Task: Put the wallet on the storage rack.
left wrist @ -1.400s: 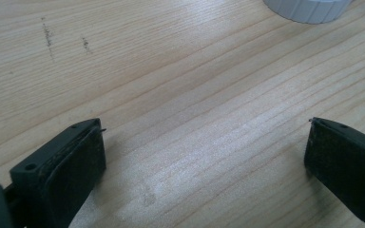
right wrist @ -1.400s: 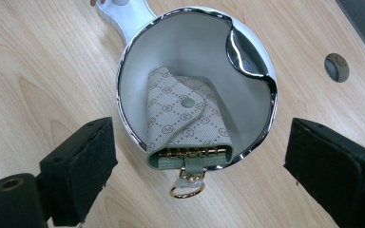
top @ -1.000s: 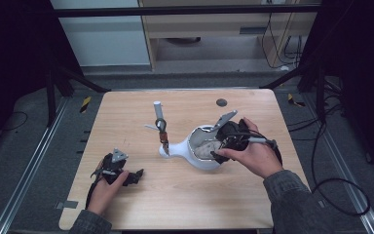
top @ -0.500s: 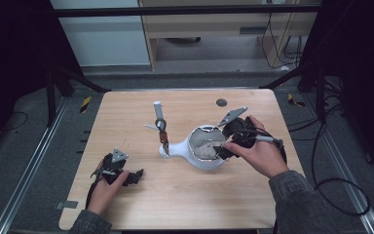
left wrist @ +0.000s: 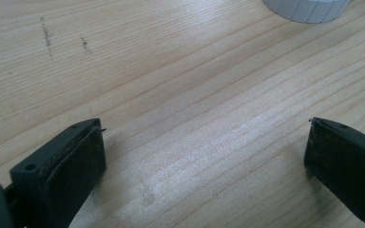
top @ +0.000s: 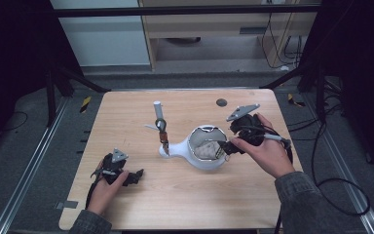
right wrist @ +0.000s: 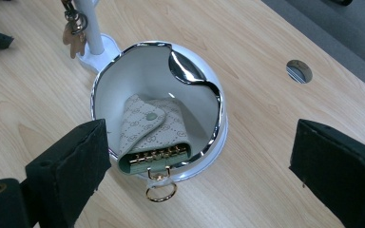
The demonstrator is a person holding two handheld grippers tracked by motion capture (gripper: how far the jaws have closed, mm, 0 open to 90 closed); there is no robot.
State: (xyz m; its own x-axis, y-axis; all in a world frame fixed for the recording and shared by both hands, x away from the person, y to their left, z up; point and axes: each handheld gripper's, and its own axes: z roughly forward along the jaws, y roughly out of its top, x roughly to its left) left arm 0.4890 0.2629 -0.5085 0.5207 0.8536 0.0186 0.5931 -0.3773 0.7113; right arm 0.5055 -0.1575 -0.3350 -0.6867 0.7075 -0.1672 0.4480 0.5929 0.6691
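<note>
Right gripper view: 1 key case (right wrist: 152, 135); 1 white bowl (right wrist: 197, 102).

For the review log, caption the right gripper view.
Open right tool above white bowl holding patterned key case.

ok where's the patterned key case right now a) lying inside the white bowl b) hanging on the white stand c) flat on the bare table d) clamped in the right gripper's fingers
a, the patterned key case lies inside the white bowl, its gold ring hanging over the rim, while the right gripper hovers open above it, fingers on either side of the bowl and touching nothing.
</note>
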